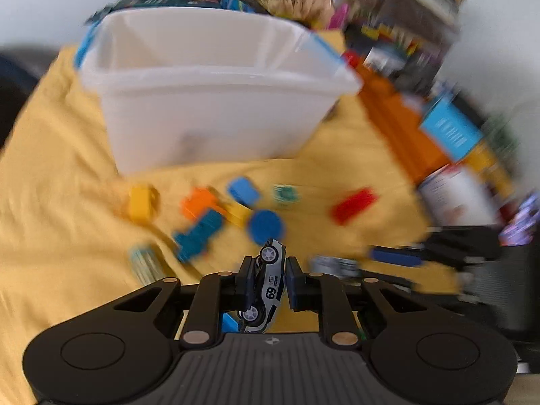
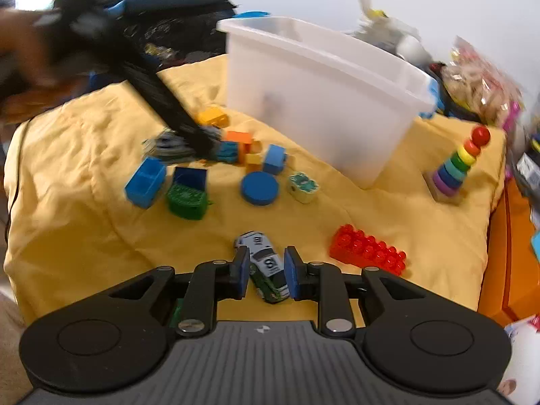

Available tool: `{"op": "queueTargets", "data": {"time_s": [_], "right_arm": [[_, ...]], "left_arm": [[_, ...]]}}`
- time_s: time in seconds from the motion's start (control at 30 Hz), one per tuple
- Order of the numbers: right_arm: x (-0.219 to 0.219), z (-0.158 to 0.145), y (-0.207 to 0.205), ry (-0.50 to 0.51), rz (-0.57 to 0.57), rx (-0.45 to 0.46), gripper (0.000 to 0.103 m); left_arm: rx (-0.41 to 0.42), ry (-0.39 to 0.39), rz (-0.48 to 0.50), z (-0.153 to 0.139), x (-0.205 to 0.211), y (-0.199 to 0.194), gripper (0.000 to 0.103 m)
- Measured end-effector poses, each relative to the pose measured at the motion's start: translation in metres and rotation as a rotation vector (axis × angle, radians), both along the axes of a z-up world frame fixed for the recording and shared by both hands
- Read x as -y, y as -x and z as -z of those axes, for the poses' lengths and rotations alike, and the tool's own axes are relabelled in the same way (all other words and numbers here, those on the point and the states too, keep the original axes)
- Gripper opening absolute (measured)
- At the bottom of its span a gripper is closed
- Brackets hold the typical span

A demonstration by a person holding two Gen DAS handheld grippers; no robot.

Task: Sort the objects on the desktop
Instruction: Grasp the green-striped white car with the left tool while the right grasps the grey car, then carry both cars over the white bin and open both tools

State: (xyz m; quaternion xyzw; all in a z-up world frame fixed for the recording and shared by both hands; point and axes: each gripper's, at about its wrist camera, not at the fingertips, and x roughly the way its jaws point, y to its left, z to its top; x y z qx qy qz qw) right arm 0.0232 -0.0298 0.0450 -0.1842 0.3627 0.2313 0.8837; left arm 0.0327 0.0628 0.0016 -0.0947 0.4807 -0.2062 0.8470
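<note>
**toybox_fan:** What have you got in each hand right now, left to right?

**me:** My left tool (image 1: pixel 268 281) is clamped on a grey toy car (image 1: pixel 266 290) with a number on its door. The car stands nose-up between the pads, lifted off the yellow cloth (image 1: pixel 67 168). Ahead of it lie the loose bits: a yellow block (image 1: pixel 141 202), an orange block (image 1: pixel 199 200), a round blue disc (image 1: pixel 266 226) and a red brick (image 1: pixel 354 204). The white bin (image 1: pixel 209 101) stands behind them.

**toybox_fan:** And the right one?

**me:** My right tool (image 2: pixel 266 275) sits narrow around a second toy car (image 2: pixel 265 265), a white and green one lying flat on the cloth. There seems to be a sliver of gap on each side, so I'd say the pads aren't squeezing it, though the angle is poor. Just right of it is the red brick (image 2: pixel 368 253). Farther right, beside the bin (image 2: pixel 320 101), stands the rainbow ring stacker (image 2: pixel 455 168).
</note>
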Motion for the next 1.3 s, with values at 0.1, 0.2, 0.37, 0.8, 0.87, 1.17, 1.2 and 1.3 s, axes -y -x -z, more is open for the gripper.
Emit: {"op": "queueTargets", "data": {"time_s": [0.1, 0.2, 0.37, 0.8, 0.87, 1.17, 1.2, 1.3], "right_arm": [[0.008, 0.001, -0.003, -0.029, 0.023, -0.022, 0.025], [0.011, 0.005, -0.007, -0.048, 0.023, -0.050, 0.026], [0.010, 0.007, -0.009, -0.058, 0.014, -0.067, 0.026], [0.007, 0.006, -0.011, -0.043, -0.023, -0.052, 0.033], [0.006, 0.009, -0.016, -0.032, -0.034, -0.063, 0.037], [0.008, 0.032, -0.027, -0.032, -0.034, -0.130, 0.043], [0.009, 0.032, -0.026, -0.035, -0.030, -0.131, 0.041], [0.008, 0.027, -0.023, -0.035, -0.034, -0.136, 0.033]], "left_arm": [[-0.111, 0.149, -0.012, 0.016, -0.007, 0.023, 0.022], [-0.207, 0.189, -0.034, 0.050, -0.005, 0.034, 0.022], [-0.157, 0.083, -0.076, 0.065, -0.002, 0.043, 0.031], [0.065, -0.400, 0.176, 0.042, 0.053, 0.075, 0.051], [0.037, -0.436, 0.173, 0.053, 0.057, 0.071, 0.051], [0.032, -0.429, 0.100, 0.058, 0.055, 0.066, 0.033], [0.038, -0.436, 0.100, 0.057, 0.054, 0.066, 0.032], [0.083, -0.447, 0.089, 0.043, 0.054, 0.064, 0.033]]}}
